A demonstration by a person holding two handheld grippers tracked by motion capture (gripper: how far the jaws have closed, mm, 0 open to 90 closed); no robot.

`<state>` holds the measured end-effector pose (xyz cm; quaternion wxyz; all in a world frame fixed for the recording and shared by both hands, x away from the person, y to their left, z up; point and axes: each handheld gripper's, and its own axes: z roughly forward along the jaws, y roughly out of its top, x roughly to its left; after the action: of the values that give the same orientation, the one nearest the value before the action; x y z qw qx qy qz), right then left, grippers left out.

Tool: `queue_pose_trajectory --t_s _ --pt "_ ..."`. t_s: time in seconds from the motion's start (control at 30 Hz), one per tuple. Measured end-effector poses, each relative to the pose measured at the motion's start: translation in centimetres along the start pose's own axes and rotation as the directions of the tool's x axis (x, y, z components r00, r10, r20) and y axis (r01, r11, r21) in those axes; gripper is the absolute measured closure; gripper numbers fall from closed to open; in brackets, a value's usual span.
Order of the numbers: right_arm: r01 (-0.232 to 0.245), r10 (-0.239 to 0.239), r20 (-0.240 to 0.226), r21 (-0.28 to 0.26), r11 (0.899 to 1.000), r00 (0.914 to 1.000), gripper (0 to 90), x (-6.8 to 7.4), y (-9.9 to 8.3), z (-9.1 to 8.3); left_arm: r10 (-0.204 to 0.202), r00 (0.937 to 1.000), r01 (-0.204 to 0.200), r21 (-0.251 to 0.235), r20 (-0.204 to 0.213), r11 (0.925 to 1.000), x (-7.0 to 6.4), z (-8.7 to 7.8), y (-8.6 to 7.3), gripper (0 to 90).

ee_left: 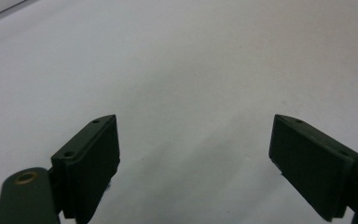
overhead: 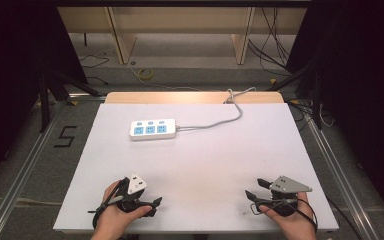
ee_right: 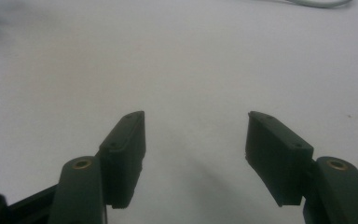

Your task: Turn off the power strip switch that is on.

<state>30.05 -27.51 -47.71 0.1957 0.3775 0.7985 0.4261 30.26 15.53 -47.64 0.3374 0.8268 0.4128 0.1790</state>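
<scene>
1. Down at the near edge of the white counter (overhead: 195, 150), both hands are parked: left tongs (overhead: 152, 206) bottom-left, right tongs (overhead: 257, 189) bottom-right, well apart from each other.
2. Left tongs (ee_left: 193, 140): jaws spread wide, nothing betw. them, just bare counter.
3. Right tongs (ee_right: 196, 135): jaws apart too, empty, w/ bare counter ahead.
4. Nearest thing to work on is the white three-outlet power strip with blue socket faces (overhead: 152, 129), lying flat toward the far side, left of centre, well away from both tongs.
5. Its grey cord (overhead: 220, 119) snakes right and off the far edge.
6. Progress call: looks like nothing's begun. Strip untouched, no plug in it that I can make out. The whole reach and grab are left.
</scene>
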Motion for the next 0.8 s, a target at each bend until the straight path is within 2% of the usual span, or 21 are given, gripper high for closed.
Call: queue_pose_trajectory --t_s 0.13,0.2,0.23,0.3,0.37,0.4,0.43,0.47,0.53,0.77,0.8 --pt "-0.001 0.001 0.003 -0.004 1.000 1.0000 39.0 0.02 0.02 -0.15 -0.004 0.9996 0.004 0.012 -0.028 0.9999 0.09 -0.07 0.04 19.5" --pt "0.001 -0.001 0.003 -0.008 1.000 1.0000 39.0 0.04 0.06 -0.14 -0.001 0.9986 0.001 0.012 -0.053 0.9999 0.12 -0.23 0.07 26.1" --pt "0.001 -0.001 0.003 -0.008 1.000 1.0000 39.0 0.04 0.06 -0.14 -0.001 0.9986 0.001 0.012 -0.053 0.9999 0.12 -0.23 0.07 29.8" --pt "0.001 -0.001 -0.002 -0.006 1.000 1.0000 39.0 0.18 0.10 -0.08 -0.006 0.9975 0.008 0.025 -0.070 0.9997 0.26 -0.30 0.04 44.8" --pt "0.004 -0.004 -0.003 -0.007 1.000 1.0000 38.9 0.22 0.15 -0.07 0.005 0.9975 -0.002 0.038 -0.070 0.9993 0.46 -0.37 -0.06 61.3" --pt "0.004 -0.005 -0.003 -0.007 1.000 1.0000 39.0 0.23 0.15 -0.07 0.010 0.9967 -0.005 0.060 -0.080 0.9982 0.66 -0.41 -0.12 67.6" --pt "0.004 -0.004 -0.003 -0.007 1.000 1.0000 38.9 0.23 0.15 -0.08 0.010 0.9967 -0.005 0.060 -0.080 0.9982 0.66 -0.41 -0.12 73.6" --pt "0.005 -0.005 -0.003 -0.008 1.000 1.0000 39.0 0.22 0.15 -0.09 -0.008 0.9976 0.012 0.069 -0.069 0.9975 0.85 -0.46 -0.14 78.4" --pt "0.005 -0.005 -0.004 -0.008 1.000 1.0000 39.0 0.21 0.14 -0.11 -0.014 0.9974 0.019 0.068 -0.070 0.9975 0.91 -0.50 -0.12 87.5" --pt "0.013 -0.013 -0.007 -0.012 1.000 0.9999 39.0 0.27 0.18 -0.17 -0.015 0.9979 0.020 0.081 -0.063 0.9965 0.89 -0.64 0.16 89.4" --pt "0.010 -0.010 -0.005 -0.011 1.000 0.9999 39.0 0.34 0.21 -0.19 -0.027 0.9977 0.032 0.080 -0.062 0.9963 0.92 -0.66 0.25 89.5"
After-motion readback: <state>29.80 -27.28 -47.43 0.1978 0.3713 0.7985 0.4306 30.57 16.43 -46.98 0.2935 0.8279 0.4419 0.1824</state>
